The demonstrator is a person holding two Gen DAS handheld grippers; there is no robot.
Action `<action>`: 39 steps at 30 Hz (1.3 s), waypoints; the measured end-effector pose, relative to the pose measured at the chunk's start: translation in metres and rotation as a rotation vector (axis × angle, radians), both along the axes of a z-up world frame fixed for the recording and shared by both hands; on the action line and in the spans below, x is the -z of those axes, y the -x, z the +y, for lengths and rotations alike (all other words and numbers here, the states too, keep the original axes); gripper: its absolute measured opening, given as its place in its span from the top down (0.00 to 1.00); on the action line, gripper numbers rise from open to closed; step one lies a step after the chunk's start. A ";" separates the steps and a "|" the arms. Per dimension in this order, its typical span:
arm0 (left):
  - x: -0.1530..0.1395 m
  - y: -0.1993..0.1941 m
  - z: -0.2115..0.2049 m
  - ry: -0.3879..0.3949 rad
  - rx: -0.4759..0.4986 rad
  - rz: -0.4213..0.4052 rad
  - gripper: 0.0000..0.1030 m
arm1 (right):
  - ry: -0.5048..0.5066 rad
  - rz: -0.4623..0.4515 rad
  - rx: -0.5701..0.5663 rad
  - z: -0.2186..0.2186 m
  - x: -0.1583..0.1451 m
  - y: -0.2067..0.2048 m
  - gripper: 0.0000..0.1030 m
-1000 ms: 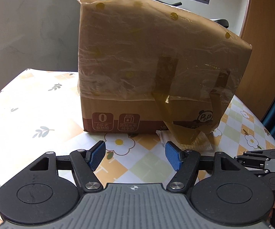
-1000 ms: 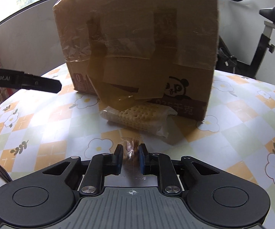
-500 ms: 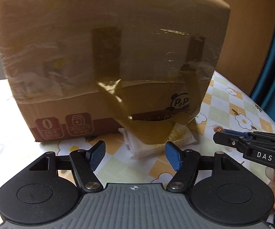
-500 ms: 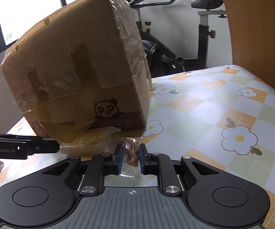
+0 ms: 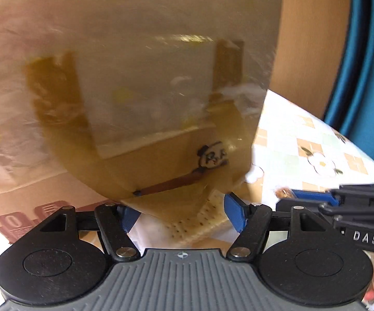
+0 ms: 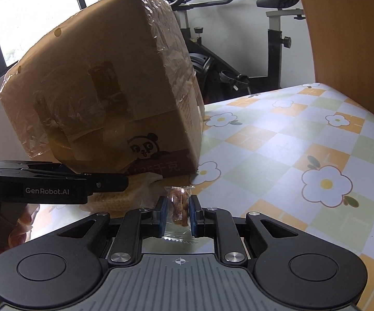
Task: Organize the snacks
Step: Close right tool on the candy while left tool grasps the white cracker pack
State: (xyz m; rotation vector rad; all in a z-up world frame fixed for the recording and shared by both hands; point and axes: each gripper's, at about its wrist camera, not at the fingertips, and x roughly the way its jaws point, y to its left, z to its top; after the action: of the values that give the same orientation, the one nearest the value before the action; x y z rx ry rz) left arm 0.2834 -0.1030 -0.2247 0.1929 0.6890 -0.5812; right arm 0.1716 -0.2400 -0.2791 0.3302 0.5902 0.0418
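Blocking left gripper [image 5: 181,213]: taped cardboard box [image 6: 104,98], cracker pack [image 5: 200,223] at base.

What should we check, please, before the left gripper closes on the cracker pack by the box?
1. Left gripper open: ok, the jaws stand wide apart.
2. Cracker pack between the jaws: ok, it lies in the gap.
3. Tape flap clear of the jaws: not ok, it hangs over the pack.
4. Box steady: cannot tell.
5. Right gripper secure on the small packet: ok, shut on it.
6. Right gripper out of the way: ok, it is to the side, apart from the pack.
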 end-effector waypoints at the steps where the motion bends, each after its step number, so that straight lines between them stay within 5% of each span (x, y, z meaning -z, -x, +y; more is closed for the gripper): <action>1: 0.002 0.000 -0.002 -0.006 0.008 0.001 0.32 | -0.002 0.001 -0.001 -0.001 0.000 0.000 0.84; 16: 0.010 0.035 -0.011 -0.081 0.108 -0.007 0.31 | -0.017 0.003 -0.007 0.000 0.001 -0.002 0.84; 23: 0.007 0.006 0.006 -0.024 -0.012 0.016 0.33 | -0.015 0.004 -0.012 0.001 0.001 -0.002 0.84; 31: 0.014 0.004 0.011 0.016 -0.025 0.055 0.33 | -0.023 0.009 -0.015 0.000 0.002 -0.004 0.84; 39: 0.021 0.020 0.016 0.003 0.065 0.097 0.32 | -0.028 0.009 -0.014 0.000 0.002 -0.004 0.84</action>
State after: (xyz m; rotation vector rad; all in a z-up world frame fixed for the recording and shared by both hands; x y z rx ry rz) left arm 0.2636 -0.0874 -0.2456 0.1856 0.7784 -0.6571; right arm 0.1755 -0.2403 -0.2806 0.3537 0.6009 0.0624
